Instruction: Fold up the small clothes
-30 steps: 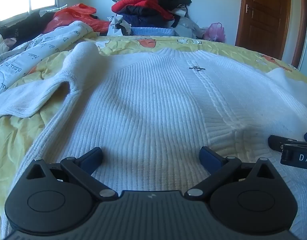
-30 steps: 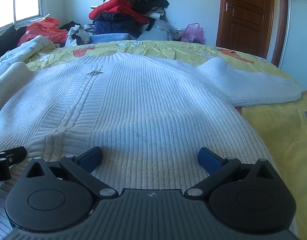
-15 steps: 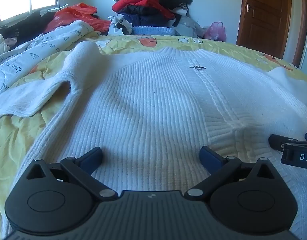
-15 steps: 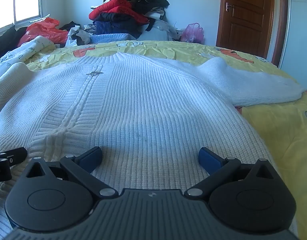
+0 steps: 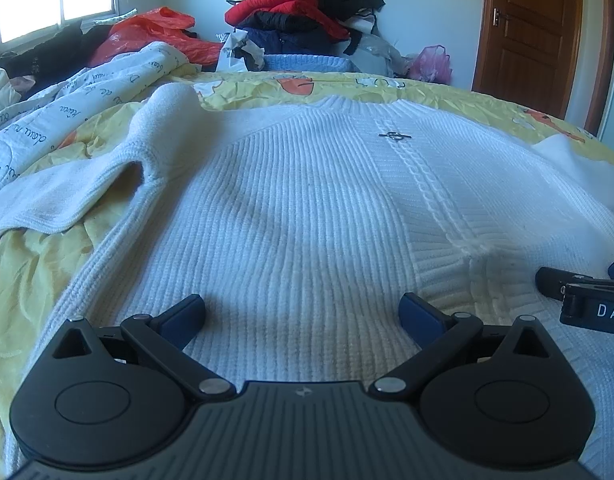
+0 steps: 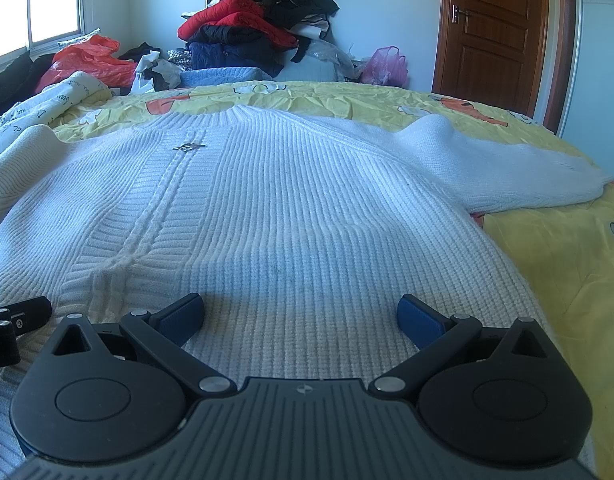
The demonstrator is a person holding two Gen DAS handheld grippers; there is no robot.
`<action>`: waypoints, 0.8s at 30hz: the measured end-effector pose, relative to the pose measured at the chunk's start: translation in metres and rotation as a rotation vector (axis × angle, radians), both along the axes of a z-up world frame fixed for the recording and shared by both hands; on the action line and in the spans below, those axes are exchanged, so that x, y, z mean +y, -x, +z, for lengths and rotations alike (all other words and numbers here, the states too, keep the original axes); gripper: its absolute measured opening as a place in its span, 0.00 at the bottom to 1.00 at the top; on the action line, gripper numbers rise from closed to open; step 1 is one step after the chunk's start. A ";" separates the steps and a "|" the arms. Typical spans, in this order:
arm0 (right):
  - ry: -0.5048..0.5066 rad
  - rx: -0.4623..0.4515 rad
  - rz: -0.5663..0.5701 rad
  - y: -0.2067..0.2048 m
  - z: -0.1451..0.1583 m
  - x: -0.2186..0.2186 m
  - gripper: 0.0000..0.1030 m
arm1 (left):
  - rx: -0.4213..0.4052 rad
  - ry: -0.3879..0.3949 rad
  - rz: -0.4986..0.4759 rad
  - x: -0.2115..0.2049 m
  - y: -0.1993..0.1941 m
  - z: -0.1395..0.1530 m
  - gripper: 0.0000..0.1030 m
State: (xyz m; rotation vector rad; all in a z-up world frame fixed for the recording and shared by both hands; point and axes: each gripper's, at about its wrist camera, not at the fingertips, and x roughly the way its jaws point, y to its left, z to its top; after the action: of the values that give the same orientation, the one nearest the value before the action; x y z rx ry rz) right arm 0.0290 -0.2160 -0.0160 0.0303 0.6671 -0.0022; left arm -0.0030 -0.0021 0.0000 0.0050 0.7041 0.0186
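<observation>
Left hand-held gripper (image 5: 301, 314) and right hand-held gripper (image 6: 301, 314): jaws spread wide, empty, low over the hem, contact unclear. White knit sweater (image 5: 307, 208) lies flat, front up, on the yellow bedspread (image 6: 567, 248), sleeves out. Likely soft, thick and stretchy; pinch hem corners or cuffs, taking both layers.

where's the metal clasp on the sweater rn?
The metal clasp sits near the white sweater's collar, atop the cable-knit centre strip: right of centre in left-wrist view, left of centre in right-wrist view.
</observation>
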 end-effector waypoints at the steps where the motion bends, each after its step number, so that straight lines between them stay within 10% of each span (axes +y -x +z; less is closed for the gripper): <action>1: 0.000 0.000 0.000 0.000 0.000 0.000 1.00 | 0.000 0.001 0.001 0.000 0.000 0.000 1.00; 24: 0.000 0.000 0.000 0.000 0.000 0.000 1.00 | 0.000 0.002 0.000 0.001 0.000 0.000 1.00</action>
State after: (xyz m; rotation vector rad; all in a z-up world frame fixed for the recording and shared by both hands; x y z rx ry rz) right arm 0.0289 -0.2164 -0.0161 0.0303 0.6668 -0.0019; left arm -0.0030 -0.0014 0.0004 0.0030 0.7043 0.0180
